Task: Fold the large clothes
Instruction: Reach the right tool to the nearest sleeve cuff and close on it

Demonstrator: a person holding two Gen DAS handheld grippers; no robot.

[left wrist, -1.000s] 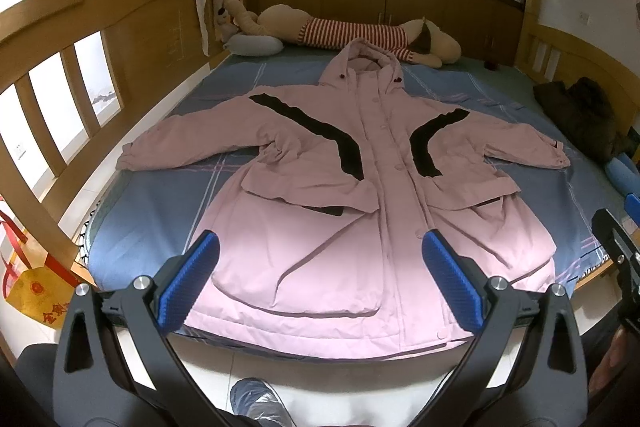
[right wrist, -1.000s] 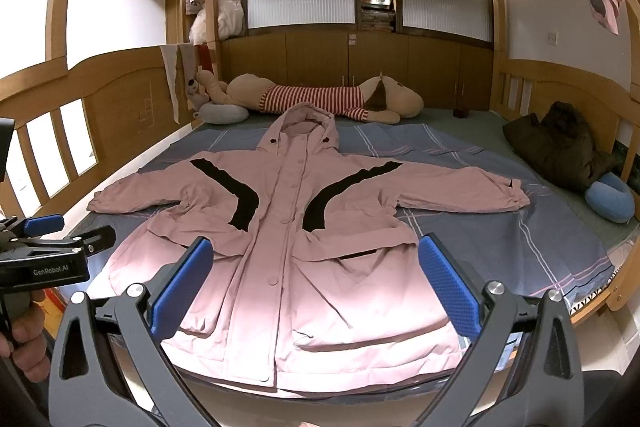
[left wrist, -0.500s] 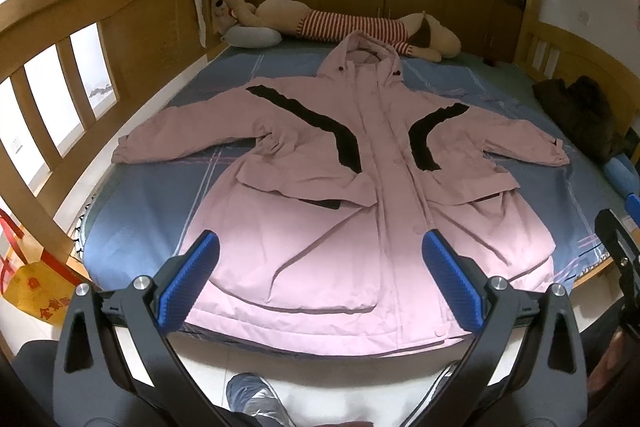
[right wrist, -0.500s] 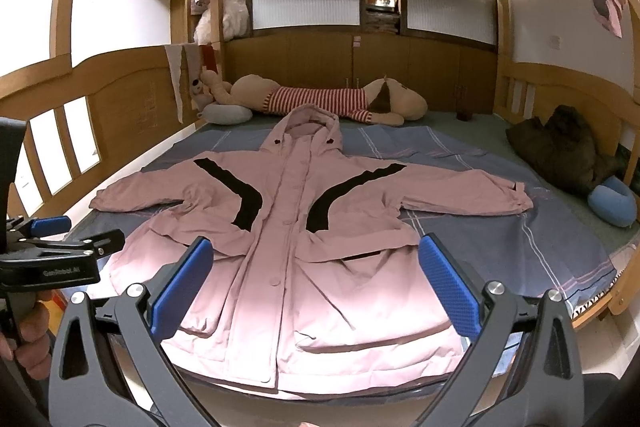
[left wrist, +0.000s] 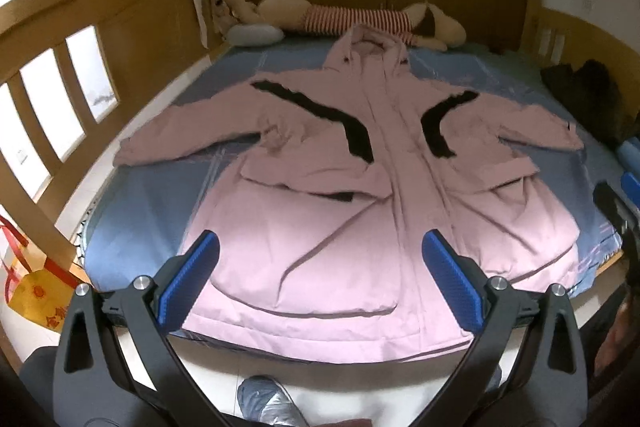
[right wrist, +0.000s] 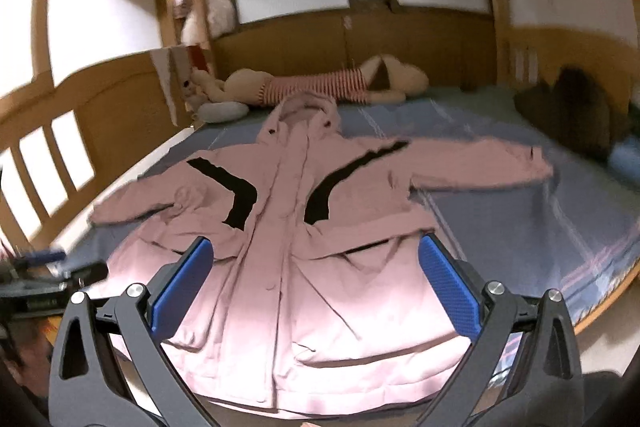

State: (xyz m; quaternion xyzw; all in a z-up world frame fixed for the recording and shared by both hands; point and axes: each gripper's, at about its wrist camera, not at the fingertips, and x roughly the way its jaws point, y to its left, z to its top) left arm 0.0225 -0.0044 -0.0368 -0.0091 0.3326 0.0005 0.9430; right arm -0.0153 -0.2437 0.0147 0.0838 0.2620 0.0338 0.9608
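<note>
Blue-padded fingers (left wrist: 188, 281) of the left gripper (left wrist: 319, 281) stand wide apart with nothing between them, poised above the near hem of a pink hooded coat (left wrist: 344, 187). Seen from the left wrist, the coat lies flat and face up on a blue bedsheet (left wrist: 148, 195), both sleeves spread outward, black stripes curving down either side of its front placket, hood pointing to the far end of the bed. Beyond the hood, a plush toy in a red-striped shirt (left wrist: 352, 21) stretches along the wooden headboard, with a grey pillow (left wrist: 254, 35) left of the hood. A dark garment (left wrist: 592, 95) is heaped well to the right of the coat's right-hand sleeve. Left of the coat's hem, off the bed, hangs a yellow-and-red bag (left wrist: 32, 291); below the hem, a shoe (left wrist: 268, 403) shows on the pale floor.

From the right wrist, somewhat blurred, the right gripper (right wrist: 316, 283) likewise has its blue fingers (right wrist: 450, 287) spread wide and empty over the coat's (right wrist: 288, 267) lower half. The coat's hem drapes at the near edge of the bed, the sheet (right wrist: 520, 227) bare to the coat's right. The other gripper (right wrist: 44, 287) appears left of the hem.
</note>
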